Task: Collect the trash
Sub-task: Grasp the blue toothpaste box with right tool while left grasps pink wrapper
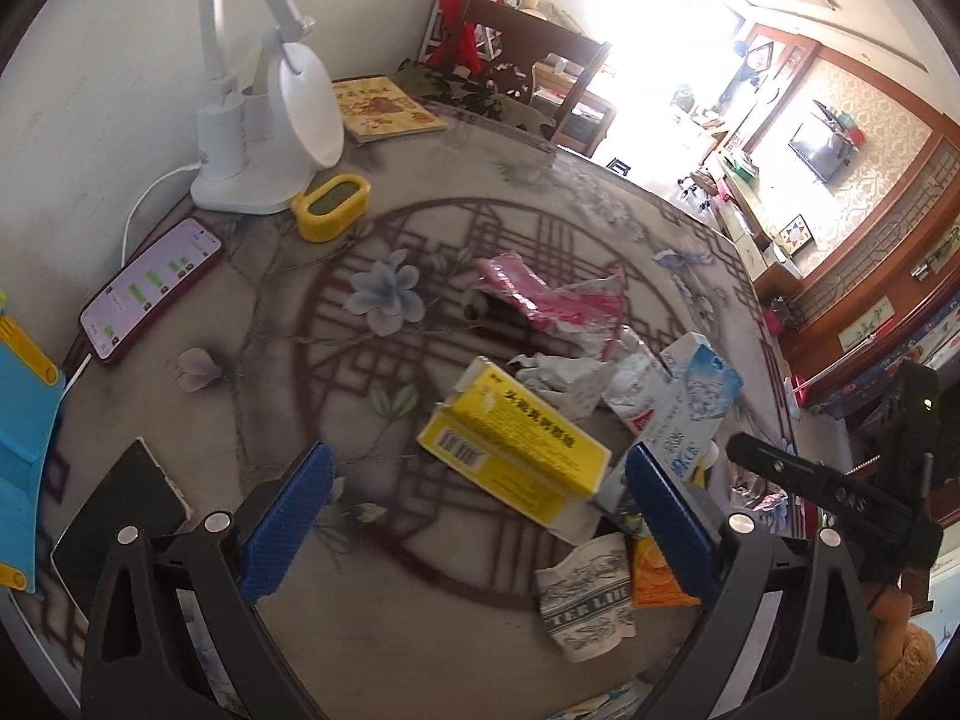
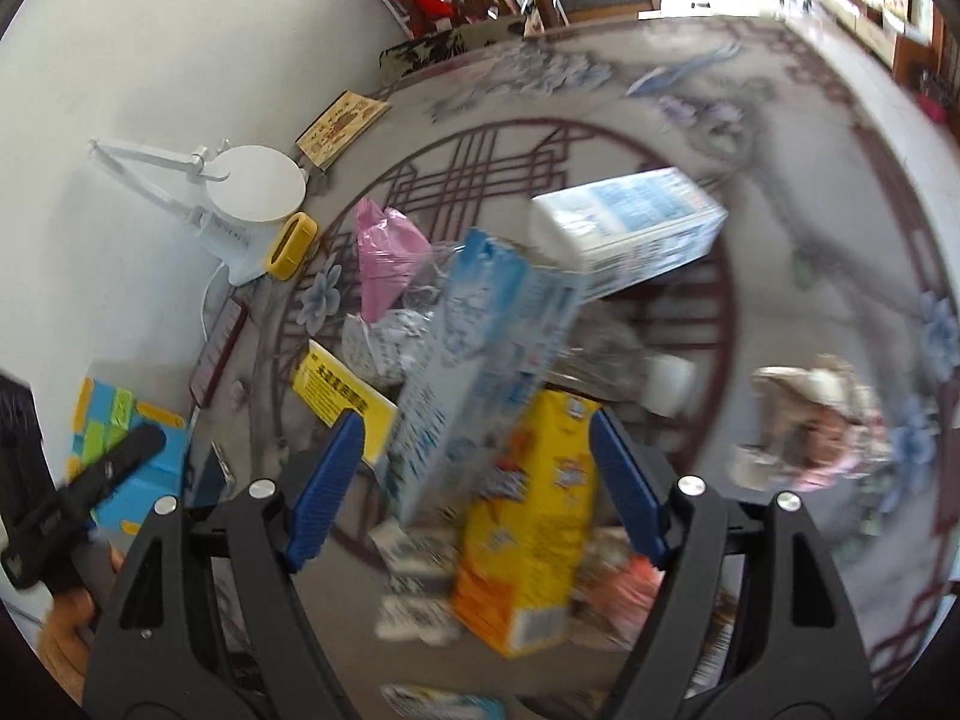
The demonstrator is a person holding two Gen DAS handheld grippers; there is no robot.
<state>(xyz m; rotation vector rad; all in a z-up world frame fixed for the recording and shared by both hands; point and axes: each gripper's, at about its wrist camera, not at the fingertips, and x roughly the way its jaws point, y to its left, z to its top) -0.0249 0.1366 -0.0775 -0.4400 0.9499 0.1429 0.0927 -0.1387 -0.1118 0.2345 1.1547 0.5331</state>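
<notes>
A yellow medicine box (image 1: 516, 456) is lying atop a heap of cartons and wrappers at the patterned table's (image 1: 420, 570) middle, while the left gripper (image 1: 480, 516) and right gripper (image 2: 474, 480) are hovering over it, jaws spread, holding nothing; squaring one gripper over a single carton before clamping would likely serve best.

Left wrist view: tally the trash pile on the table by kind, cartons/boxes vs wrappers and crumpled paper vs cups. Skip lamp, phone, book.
Boxes: 2, yellow box, blue-white box
Wrappers and crumpled paper: 4, pink wrapper, crumpled white paper, silver wrapper, orange packet
Cups: 1, flattened paper cup
Total: 7
</notes>
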